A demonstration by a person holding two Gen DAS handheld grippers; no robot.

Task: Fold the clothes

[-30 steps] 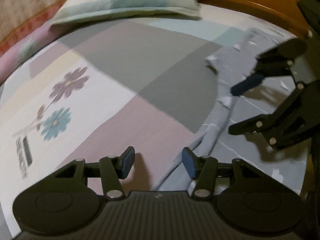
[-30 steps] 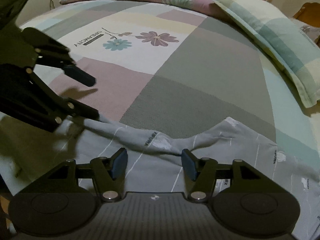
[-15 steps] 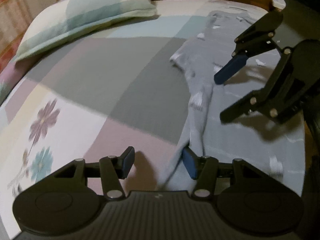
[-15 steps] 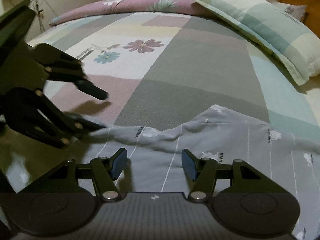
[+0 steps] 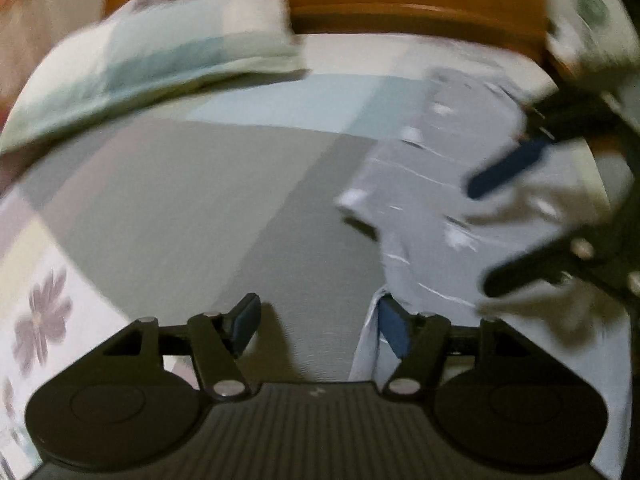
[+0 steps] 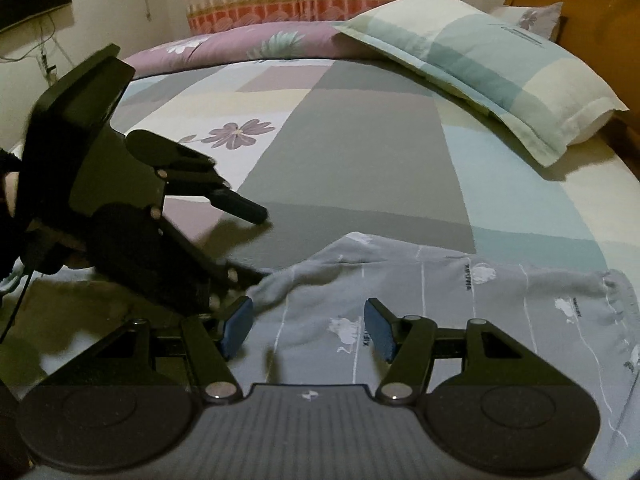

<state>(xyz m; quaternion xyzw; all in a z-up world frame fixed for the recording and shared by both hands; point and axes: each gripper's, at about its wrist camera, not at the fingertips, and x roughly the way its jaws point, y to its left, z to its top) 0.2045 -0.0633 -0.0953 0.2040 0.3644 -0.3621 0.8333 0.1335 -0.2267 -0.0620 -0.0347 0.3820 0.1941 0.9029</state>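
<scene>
Two grippers hang over a patchwork bed sheet point(image 6: 360, 152). A grey patterned garment point(image 6: 460, 300) lies flat at 6 o'clock; a checked pillow point(image 6: 480, 68) sits at 1 o'clock, clear of it. Left gripper point(image 5: 320, 324) fingers are opening, garment edge touching one pad. Right gripper point(image 6: 308, 324) fingers stand apart, holding nothing. The left wrist view is blurred.
</scene>
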